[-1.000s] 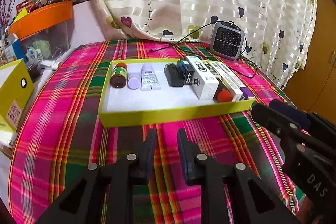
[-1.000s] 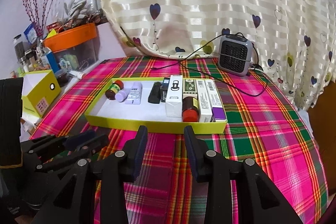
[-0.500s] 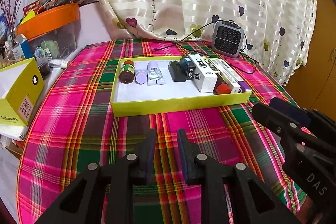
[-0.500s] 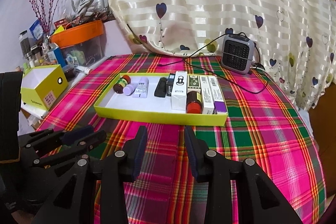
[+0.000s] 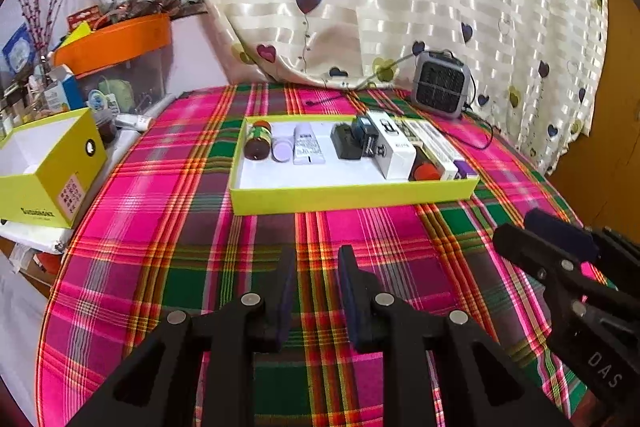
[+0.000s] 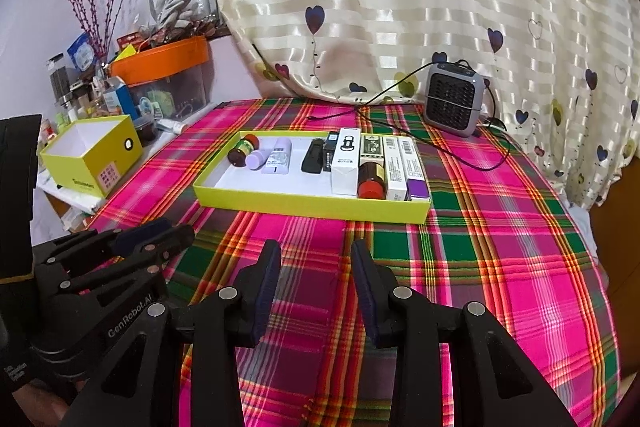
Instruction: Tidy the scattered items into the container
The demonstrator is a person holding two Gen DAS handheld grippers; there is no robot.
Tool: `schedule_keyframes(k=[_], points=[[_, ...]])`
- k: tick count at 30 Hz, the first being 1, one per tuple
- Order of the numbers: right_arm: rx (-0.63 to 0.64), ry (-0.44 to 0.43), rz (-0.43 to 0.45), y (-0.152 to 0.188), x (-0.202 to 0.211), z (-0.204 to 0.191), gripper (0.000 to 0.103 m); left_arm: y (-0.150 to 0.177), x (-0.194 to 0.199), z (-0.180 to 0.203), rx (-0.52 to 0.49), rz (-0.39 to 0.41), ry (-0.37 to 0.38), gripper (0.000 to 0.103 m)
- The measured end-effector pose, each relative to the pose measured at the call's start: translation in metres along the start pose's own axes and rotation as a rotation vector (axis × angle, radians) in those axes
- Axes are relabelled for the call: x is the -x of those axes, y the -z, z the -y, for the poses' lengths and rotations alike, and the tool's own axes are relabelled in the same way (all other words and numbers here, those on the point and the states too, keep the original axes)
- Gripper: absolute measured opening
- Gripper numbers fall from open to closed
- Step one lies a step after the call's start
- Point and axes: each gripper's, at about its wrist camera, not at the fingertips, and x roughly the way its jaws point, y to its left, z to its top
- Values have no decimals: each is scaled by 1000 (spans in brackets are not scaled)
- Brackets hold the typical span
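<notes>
Ahead of both empty, parted tongs, left (image 5: 314,259) and right (image 6: 316,253), the yellow tray (image 6: 304,202) holds bottles (image 6: 242,151), tube (image 6: 278,157) and boxes (image 6: 346,163).

Bare plaid cloth (image 6: 500,247) lies between my tongs and the yellow tray (image 6: 304,205), open to pass. Inside, the tray's near strip and left-centre floor are free; boxes (image 6: 394,167) and bottles crowd its right and back. A heater (image 6: 452,105) and its cord (image 6: 460,155) stand behind.

The tray (image 6: 308,205) lies in the middle of the tabletop (image 6: 500,247), the heater (image 6: 452,105) behind it near the far right edge, both grippers before it.
</notes>
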Motion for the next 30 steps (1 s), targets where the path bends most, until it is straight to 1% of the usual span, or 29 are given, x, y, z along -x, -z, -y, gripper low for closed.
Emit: schedule_keyframes(k=[5,9,11,15,19,25,30], points=[[9,-17,11,2,6,-4,38,2,8,-1,5,15,-12,22],[0,-45,10,4,9,-4,38,5,12,0,5,20,-3,22],[-5,-43,10,5,10,-4,39,6,15,1,2,24,-5,22],[21,-30,40,8,15,-6,40,9,21,0,-9,41,-4,22],[15,-45,28,9,14,-5,44,10,23,-1,-9,37,10,22],[36,-53,31,11,14,-6,45,11,21,-1,-18,9,10,22],[26,-66,34,11,13,-3,45,12,19,1,-30,-4,4,22]])
